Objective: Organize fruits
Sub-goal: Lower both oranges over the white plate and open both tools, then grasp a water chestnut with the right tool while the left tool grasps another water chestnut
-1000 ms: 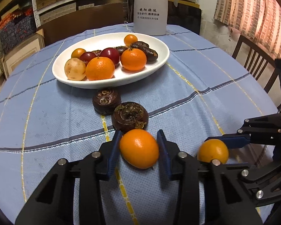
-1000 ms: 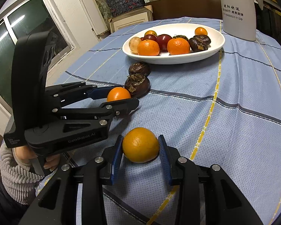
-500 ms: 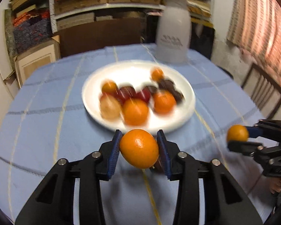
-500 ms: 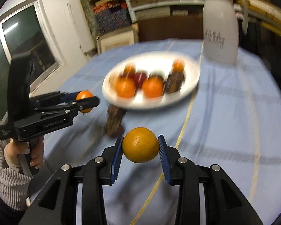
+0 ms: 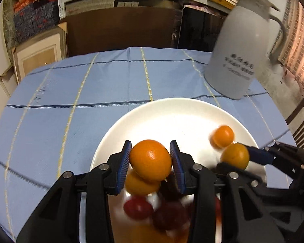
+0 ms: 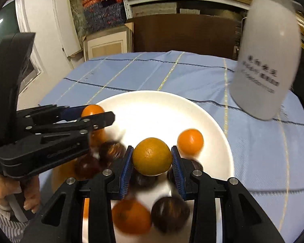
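My left gripper (image 5: 151, 163) is shut on an orange (image 5: 150, 160) and holds it above the white plate (image 5: 172, 111). My right gripper (image 6: 152, 161) is shut on another orange (image 6: 152, 156), also above the plate (image 6: 162, 105). Each gripper shows in the other's view: the right one (image 5: 236, 158) with its orange at the plate's right side, the left one (image 6: 92, 114) over the plate's left side. Several fruits lie on the plate below: a small orange (image 6: 190, 141), dark brown fruits (image 6: 169, 213), a red fruit (image 5: 137, 207) and more oranges (image 6: 130, 216).
A white thermos jug (image 5: 239, 60) stands on the blue checked tablecloth (image 5: 81, 93) just behind the plate, to the right. A chair (image 5: 300, 121) stands at the table's right edge. Shelves and boxes fill the back wall.
Both grippers have lifted their oranges off the tablecloth and carried them forward until they hang over the near half of the plate. The thermos jug looks much closer.
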Demonstrator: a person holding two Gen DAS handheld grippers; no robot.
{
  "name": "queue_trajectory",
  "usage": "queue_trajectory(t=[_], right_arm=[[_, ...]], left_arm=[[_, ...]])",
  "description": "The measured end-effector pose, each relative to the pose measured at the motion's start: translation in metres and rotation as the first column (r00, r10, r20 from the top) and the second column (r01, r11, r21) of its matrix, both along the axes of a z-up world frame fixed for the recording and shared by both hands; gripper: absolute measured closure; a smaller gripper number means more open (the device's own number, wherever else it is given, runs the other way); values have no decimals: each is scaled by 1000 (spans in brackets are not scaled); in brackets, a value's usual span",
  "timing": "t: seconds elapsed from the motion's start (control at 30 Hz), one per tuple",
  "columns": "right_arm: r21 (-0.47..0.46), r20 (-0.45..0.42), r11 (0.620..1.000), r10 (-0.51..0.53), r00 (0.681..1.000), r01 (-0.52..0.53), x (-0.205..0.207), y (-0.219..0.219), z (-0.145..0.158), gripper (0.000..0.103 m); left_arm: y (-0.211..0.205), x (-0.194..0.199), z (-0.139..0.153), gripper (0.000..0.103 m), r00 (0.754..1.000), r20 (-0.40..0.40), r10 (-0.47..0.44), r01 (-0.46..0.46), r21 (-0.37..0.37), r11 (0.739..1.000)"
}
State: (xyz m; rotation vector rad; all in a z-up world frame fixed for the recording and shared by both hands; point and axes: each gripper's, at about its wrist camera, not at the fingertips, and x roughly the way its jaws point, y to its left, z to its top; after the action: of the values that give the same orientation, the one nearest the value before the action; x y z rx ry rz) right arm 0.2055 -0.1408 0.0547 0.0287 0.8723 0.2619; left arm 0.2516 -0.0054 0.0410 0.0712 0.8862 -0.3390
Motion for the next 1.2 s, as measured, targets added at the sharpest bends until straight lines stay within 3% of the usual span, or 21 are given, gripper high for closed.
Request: queue_trajectory(t=[0.07, 0.13, 0.2, 0.37, 0.53, 0.63, 0.7, 0.77, 0.8, 0.83, 0.97, 1.2], right_arm=[[-6, -28, 1000, 16, 999, -16, 14, 4, -7, 65], [-10, -23, 1000, 10, 1000, -10, 19, 6, -9, 63], [-6, -22, 1000, 6, 1000, -6, 18, 4, -8, 57], [49, 7, 999, -10, 1000, 10, -6, -5, 5, 57], [113, 47, 993, -24, 999, 18, -63, -12, 16, 42], [156, 67, 988, -27, 997, 17, -101, -16, 15, 39], [184, 75, 983, -23, 997, 9, -122, -17, 12, 30], [199, 79, 980, -7, 997, -9, -147, -17, 2, 23], [191, 73, 981, 4, 997, -18, -158, -14, -6, 21], [179, 66, 984, 12, 998, -24, -165, -12, -12, 20], [113, 24, 991, 64, 998, -66, -180, 8, -31, 20], [53, 10, 993, 101, 995, -102, -181, 29, -38, 20]], left_arm=[[-1, 10, -6, 62, 1000, -12, -1, 1, -15, 1000], [0, 15, -8, 52, 1000, -11, 1, -1, -23, 1000], [2, 13, -8, 51, 1000, -5, 7, -7, -31, 999], [20, -12, 6, 51, 999, -3, 44, -44, -93, 995], [38, -73, 19, 35, 996, 57, 71, -66, -75, 995], [46, -116, 14, 30, 993, 80, 84, -79, -53, 995], [50, -143, 7, 26, 992, 89, 92, -88, -49, 995], [56, -167, 0, 16, 986, 112, 121, -116, -51, 992], [60, -177, -3, 8, 982, 126, 139, -132, -56, 990], [65, -190, -9, 6, 975, 145, 170, -163, -56, 985], [74, -211, -21, 5, 966, 135, 219, -224, 20, 974], [75, -217, -22, 5, 964, 144, 223, -232, 47, 972]])
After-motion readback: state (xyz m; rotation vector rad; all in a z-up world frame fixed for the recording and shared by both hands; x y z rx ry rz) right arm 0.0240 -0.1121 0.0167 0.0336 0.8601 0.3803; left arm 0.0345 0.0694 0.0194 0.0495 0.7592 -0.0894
